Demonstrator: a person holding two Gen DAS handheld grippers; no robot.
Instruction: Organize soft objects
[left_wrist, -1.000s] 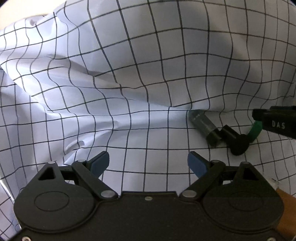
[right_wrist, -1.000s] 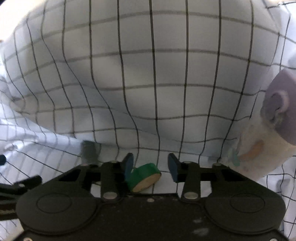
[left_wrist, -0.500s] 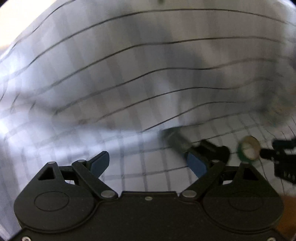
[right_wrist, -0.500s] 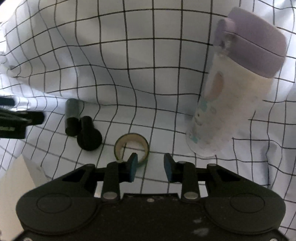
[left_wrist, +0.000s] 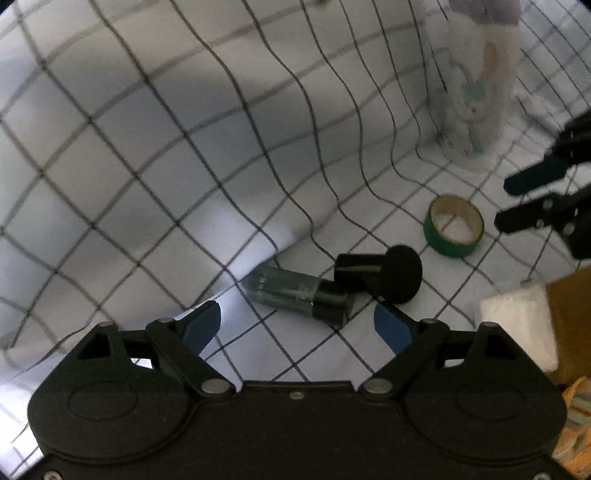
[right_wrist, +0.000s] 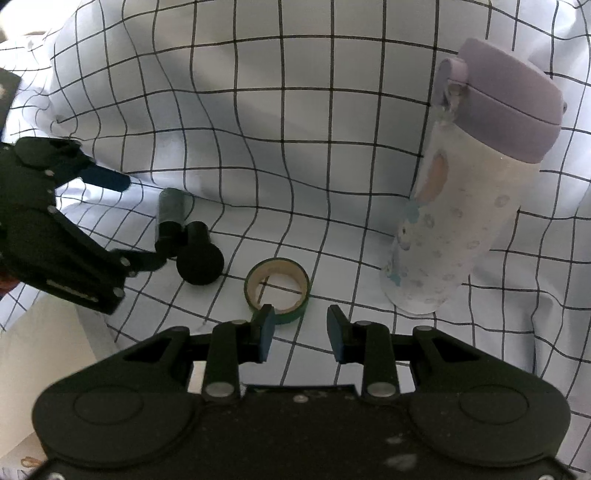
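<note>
A white cloth with a black grid (right_wrist: 295, 155) is draped over the counter and rises in rumpled folds behind the things lying on it. The left gripper (left_wrist: 297, 325) hovers low over the cloth with its blue-tipped fingers (left_wrist: 203, 325) spread wide and empty; just ahead of them lies a dark cylindrical tube (left_wrist: 295, 295) on its side, touching a black round-headed knob (left_wrist: 384, 273). In the right wrist view the same tube (right_wrist: 170, 214) and knob (right_wrist: 199, 254) sit to the left, with the left gripper (right_wrist: 140, 221) reaching in beside them. The right gripper (right_wrist: 301, 332) has its fingers (right_wrist: 266, 328) parted and holding nothing; its left finger stands just in front of a green tape roll (right_wrist: 277, 291) that lies flat on the cloth. From the left wrist, the tape roll (left_wrist: 453, 226) lies between the knob and the right gripper (left_wrist: 524, 203). A pale printed bottle with a lilac lid (right_wrist: 469, 192) stands on the cloth to the right, well apart from the tube. A white folded pad (left_wrist: 517, 328) lies at the cloth's edge
</note>
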